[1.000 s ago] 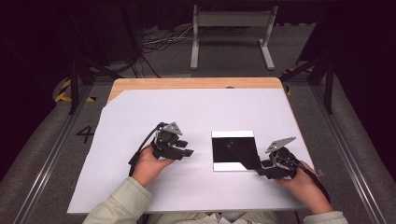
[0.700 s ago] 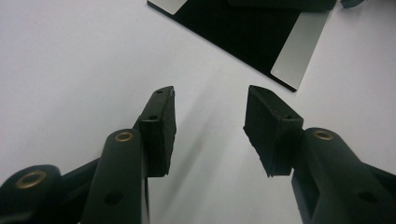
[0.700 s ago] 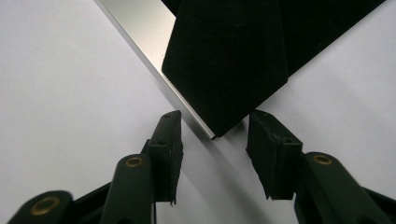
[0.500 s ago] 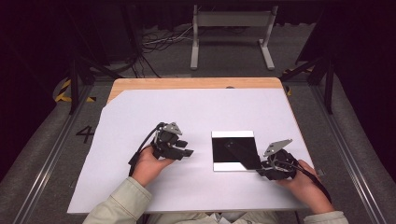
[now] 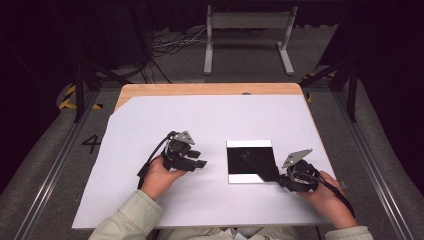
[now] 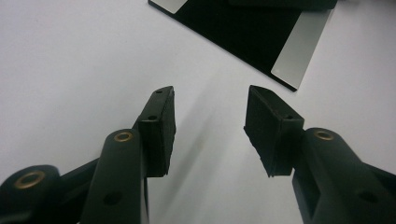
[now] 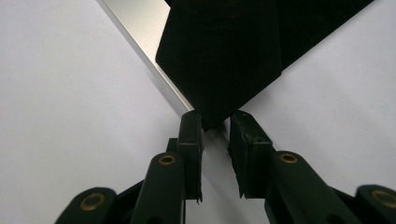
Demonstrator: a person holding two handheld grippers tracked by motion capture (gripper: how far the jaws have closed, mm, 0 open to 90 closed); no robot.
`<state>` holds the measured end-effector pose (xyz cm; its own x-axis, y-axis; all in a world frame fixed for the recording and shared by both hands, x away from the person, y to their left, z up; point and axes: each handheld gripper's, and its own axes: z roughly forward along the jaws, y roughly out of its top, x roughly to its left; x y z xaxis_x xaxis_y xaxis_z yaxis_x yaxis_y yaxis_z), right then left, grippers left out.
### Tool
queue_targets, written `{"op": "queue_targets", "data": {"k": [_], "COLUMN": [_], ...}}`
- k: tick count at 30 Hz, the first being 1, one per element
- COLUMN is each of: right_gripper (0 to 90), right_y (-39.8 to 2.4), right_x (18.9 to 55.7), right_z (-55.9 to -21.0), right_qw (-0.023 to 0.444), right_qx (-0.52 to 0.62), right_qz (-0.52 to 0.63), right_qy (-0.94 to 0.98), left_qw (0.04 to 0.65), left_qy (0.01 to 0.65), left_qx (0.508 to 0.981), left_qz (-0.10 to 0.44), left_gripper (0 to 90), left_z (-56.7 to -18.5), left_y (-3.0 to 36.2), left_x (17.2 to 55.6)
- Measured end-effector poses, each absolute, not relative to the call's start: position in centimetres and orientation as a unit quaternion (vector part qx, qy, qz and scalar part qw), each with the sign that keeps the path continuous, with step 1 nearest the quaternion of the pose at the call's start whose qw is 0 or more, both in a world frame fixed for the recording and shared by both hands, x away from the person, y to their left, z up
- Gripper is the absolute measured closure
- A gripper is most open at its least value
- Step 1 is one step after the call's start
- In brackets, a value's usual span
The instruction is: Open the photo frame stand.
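A flat black square sheet [image 5: 252,160] lies on the white surface [image 5: 210,120], resting on a pale, shiny plate [image 5: 250,177] whose silvery edge shows as strips along the sheet's left and near sides. Its near-right corner is folded or lifted into a point aimed at about four o'clock, toward the right hand-held gripper [image 5: 286,176]; square as it is, the sheet has no clear long axis. It sits right of centre, at roughly five o'clock on the surface. The right hand-held gripper's jaws have just been closing and now stand narrow on either side of that black corner tip [image 7: 215,122]; whether the pads already pinch it I cannot tell. The left hand-held gripper [image 5: 200,163] holds nothing, jaws wide, pointing at three o'clock toward the sheet.
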<state>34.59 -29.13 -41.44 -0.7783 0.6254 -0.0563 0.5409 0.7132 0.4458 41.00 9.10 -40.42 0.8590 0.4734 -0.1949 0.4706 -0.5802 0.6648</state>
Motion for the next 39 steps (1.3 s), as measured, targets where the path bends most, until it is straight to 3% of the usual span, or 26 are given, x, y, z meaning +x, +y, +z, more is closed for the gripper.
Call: {"op": "queue_targets", "data": {"k": [20, 31, 39], "right_gripper": [77.5, 88.5, 89.6], "right_y": [-29.8, -29.8, -29.9], "right_x": [34.4, 34.0, 34.0], "right_z": [-40.1, -39.0, -38.5], "right_qw": [0.1, 0.119, 0.121], "right_qx": [0.319, 0.316, 0.32], "right_qz": [0.245, 0.275, 0.298], "right_qy": [0.91, 0.9, 0.891], "left_qw": [0.371, 0.371, 0.375], "left_qy": [0.265, 0.264, 0.264], "left_qx": [0.89, 0.89, 0.888], "left_qz": [0.001, 0.002, 0.006], "left_gripper": [52.3, 52.3, 53.1], "left_z": [-40.5, -40.6, -40.8], "left_y": [9.0, 8.9, 8.7], "left_x": [41.0, 41.0, 40.7]}}
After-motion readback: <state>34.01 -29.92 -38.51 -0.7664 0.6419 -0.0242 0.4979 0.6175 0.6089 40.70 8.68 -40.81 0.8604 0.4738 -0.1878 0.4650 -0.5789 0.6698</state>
